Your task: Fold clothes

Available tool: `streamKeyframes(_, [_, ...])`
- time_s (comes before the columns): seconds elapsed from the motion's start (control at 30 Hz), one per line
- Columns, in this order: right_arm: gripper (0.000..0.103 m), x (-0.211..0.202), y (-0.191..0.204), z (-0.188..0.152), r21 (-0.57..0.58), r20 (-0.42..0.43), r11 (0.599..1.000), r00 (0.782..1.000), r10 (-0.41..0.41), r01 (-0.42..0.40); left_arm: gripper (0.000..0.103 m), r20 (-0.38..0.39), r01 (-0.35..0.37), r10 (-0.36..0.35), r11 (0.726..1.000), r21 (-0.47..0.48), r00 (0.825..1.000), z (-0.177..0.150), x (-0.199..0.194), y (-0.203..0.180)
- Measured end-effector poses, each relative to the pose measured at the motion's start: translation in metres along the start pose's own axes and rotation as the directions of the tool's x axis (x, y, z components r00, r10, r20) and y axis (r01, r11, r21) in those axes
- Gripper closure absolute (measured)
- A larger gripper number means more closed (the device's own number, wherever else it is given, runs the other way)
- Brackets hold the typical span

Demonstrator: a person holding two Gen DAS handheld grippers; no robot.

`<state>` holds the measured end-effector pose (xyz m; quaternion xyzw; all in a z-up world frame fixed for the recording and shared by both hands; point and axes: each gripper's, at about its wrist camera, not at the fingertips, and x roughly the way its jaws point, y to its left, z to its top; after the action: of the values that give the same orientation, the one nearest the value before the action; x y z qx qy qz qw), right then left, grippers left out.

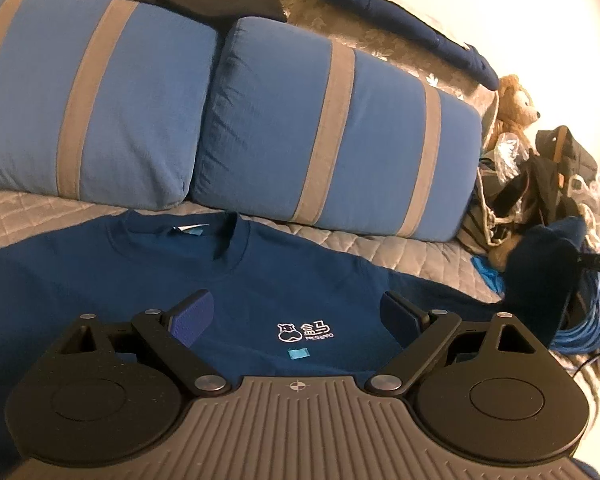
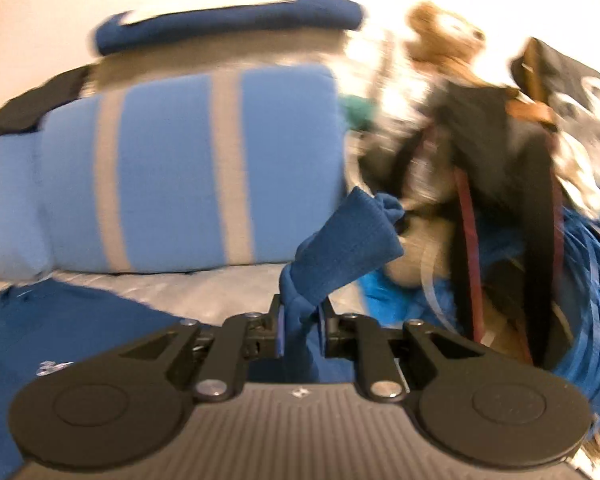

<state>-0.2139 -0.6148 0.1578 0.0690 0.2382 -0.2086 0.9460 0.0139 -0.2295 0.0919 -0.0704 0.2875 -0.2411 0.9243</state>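
Observation:
A dark blue sweatshirt (image 1: 228,276) with a small white logo (image 1: 305,332) lies flat, front up, on the grey quilted sofa seat (image 1: 40,212), collar toward the cushions. My left gripper (image 1: 296,316) hovers over its chest, wide open, nothing between its fingers. In the right wrist view my right gripper (image 2: 302,326) is shut on the sweatshirt's sleeve (image 2: 340,248); the ribbed cuff sticks up past the pads, lifted off the seat. The left wrist view shows that raised sleeve (image 1: 548,276) as a dark bunch at the right. The right wrist view is motion-blurred.
Two blue cushions (image 1: 332,132) with grey stripes lean along the sofa back. Dark clothes (image 1: 400,12) are draped over the backrest. At the right end sit a teddy bear (image 1: 516,100), bags (image 1: 540,184) and a coil of blue cable (image 1: 592,312).

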Motion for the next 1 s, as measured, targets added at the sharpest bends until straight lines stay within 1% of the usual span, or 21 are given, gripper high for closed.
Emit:
streamKeyframes(0.1, [0.087, -0.002, 0.031, -0.001, -0.054, 0.002, 0.997, 0.998, 0.06, -0.059, 0.012, -0.01, 0.019, -0.019, 0.999, -0.043, 1.0, 0.0, 0.002, 0.005])
streamKeyframes(0.2, [0.087, 0.0, 0.059, -0.004, -0.084, -0.01, 0.989, 0.992, 0.124, -0.124, 0.012, -0.015, 0.022, -0.023, 0.997, -0.072, 1.0, 0.0, 0.003, 0.008])
streamKeyframes(0.37, [0.087, 0.005, 0.1, -0.012, -0.136, -0.04, 0.971, 0.98, 0.195, -0.199, 0.012, -0.019, 0.02, -0.022, 0.997, -0.073, 1.0, 0.001, 0.004, 0.008])
streamKeyframes(0.47, [0.087, 0.005, 0.124, -0.018, -0.205, -0.041, 0.955, 0.976, 0.212, -0.216, 0.012, -0.018, 0.016, -0.017, 0.997, -0.075, 1.0, 0.001, 0.005, 0.007])
streamKeyframes(0.57, [0.087, 0.003, 0.154, -0.026, -0.322, -0.027, 0.922, 0.976, 0.217, -0.214, 0.012, -0.013, 0.007, -0.008, 0.997, -0.081, 1.0, 0.001, 0.005, 0.007])
streamKeyframes(0.63, [0.088, -0.001, 0.176, -0.035, -0.422, -0.019, 0.881, 0.973, 0.23, -0.217, 0.012, -0.012, 0.009, -0.01, 0.996, -0.093, 1.0, 0.002, 0.006, 0.009])
streamKeyframes(0.73, [0.087, -0.004, 0.204, -0.05, -0.53, -0.055, 0.805, 0.958, 0.281, -0.267, 0.012, -0.02, 0.027, -0.03, 0.991, -0.128, 0.999, 0.002, 0.007, 0.013])
streamKeyframes(0.8, [0.087, -0.006, 0.222, -0.063, -0.607, -0.098, 0.732, 0.944, 0.315, -0.307, 0.012, -0.027, 0.039, -0.043, 0.988, -0.153, 0.999, 0.002, 0.007, 0.015])
streamKeyframes(0.9, [0.087, -0.009, 0.246, -0.084, -0.713, -0.159, 0.609, 0.926, 0.341, -0.347, 0.012, -0.041, 0.061, -0.069, 0.98, -0.189, 0.997, 0.003, 0.009, 0.02])
streamKeyframes(1.0, [0.087, -0.013, 0.259, -0.102, -0.788, -0.177, 0.514, 0.924, 0.339, -0.339, 0.011, -0.07, 0.094, -0.115, 0.964, -0.25, 0.991, 0.001, 0.013, 0.026])
